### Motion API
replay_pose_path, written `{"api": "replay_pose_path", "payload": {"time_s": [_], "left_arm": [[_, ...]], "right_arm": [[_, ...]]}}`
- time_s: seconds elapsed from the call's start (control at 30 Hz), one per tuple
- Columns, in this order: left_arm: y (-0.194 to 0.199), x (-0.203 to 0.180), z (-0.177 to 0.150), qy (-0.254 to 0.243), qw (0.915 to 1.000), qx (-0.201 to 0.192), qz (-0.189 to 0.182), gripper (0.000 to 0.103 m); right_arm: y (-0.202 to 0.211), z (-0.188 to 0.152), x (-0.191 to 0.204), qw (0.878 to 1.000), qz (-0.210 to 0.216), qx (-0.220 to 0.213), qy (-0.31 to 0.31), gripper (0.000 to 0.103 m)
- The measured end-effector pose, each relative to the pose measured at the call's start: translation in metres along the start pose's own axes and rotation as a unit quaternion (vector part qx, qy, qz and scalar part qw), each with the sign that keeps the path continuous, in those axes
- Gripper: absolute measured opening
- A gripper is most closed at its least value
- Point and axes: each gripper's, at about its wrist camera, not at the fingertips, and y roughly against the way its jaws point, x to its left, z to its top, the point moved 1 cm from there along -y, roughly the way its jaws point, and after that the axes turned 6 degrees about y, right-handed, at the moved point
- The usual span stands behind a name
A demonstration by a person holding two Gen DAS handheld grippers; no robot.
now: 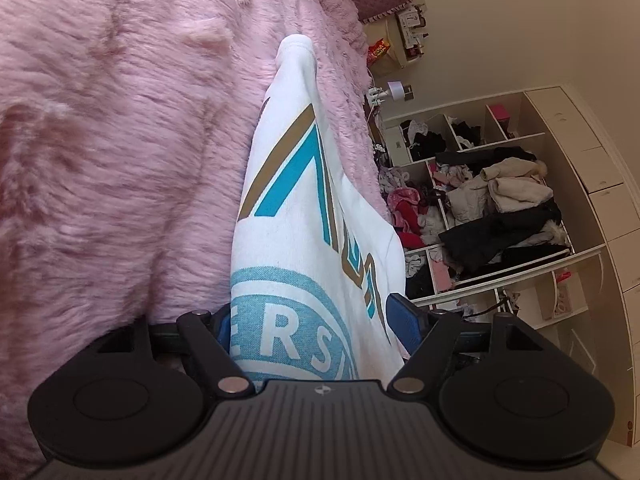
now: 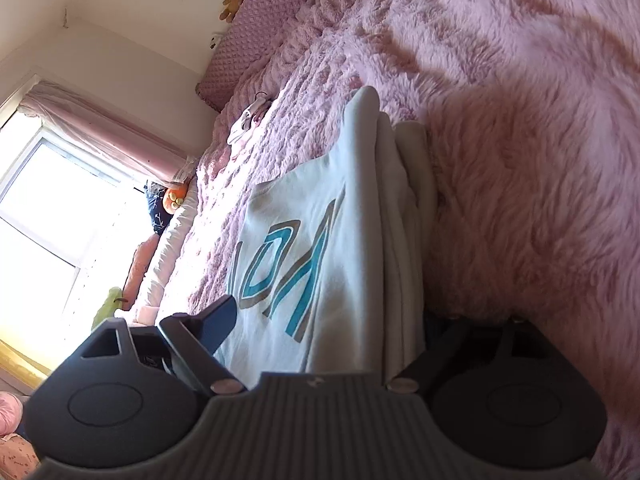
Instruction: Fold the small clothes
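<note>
A white sweatshirt [image 1: 304, 216] with teal and tan lettering and a pale blue round print lies folded on the fluffy pink bed cover [image 1: 120, 140]. My left gripper [image 1: 316, 328] has its blue fingers on either side of the cloth, with several layers between them. In the right wrist view the same sweatshirt [image 2: 320, 240] shows as a stack of folded layers. My right gripper [image 2: 320, 320] has one finger [image 2: 218, 320] on top of the cloth; the other is hidden under the stack. Both grippers appear closed on the garment.
An open wardrobe [image 1: 500, 200] stuffed with piled clothes stands beyond the bed edge. A quilted pink headboard [image 2: 256, 40], a small garment [image 2: 250, 118] on the cover, soft toys and a bright window [image 2: 60, 208] lie on the other side.
</note>
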Motion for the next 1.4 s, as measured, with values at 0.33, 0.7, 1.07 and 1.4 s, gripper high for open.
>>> {"api": "replay_pose_path", "payload": {"time_s": [0.33,0.7,1.07,1.4], "left_arm": [[-0.025,-0.011,0.01,-0.019,0.9977,0.017,0.062,0.056],[-0.01,-0.052,-0.01,-0.09,0.9919,-0.012,0.089,0.026],[0.083,-0.13,-0.037,-0.152,0.9846,-0.049,0.071,0.026],[0.211,-0.144,-0.057,-0.168,0.9734,-0.129,0.088,0.026]], "right_arm": [[-0.025,0.006,0.019,0.997,-0.063,0.027,0.047,0.073],[-0.028,0.01,0.076,0.971,-0.181,0.03,0.153,0.021],[0.008,0.001,0.183,0.965,-0.157,0.015,0.209,0.019],[-0.027,-0.056,0.308,0.961,-0.097,0.034,0.257,0.019]]}}
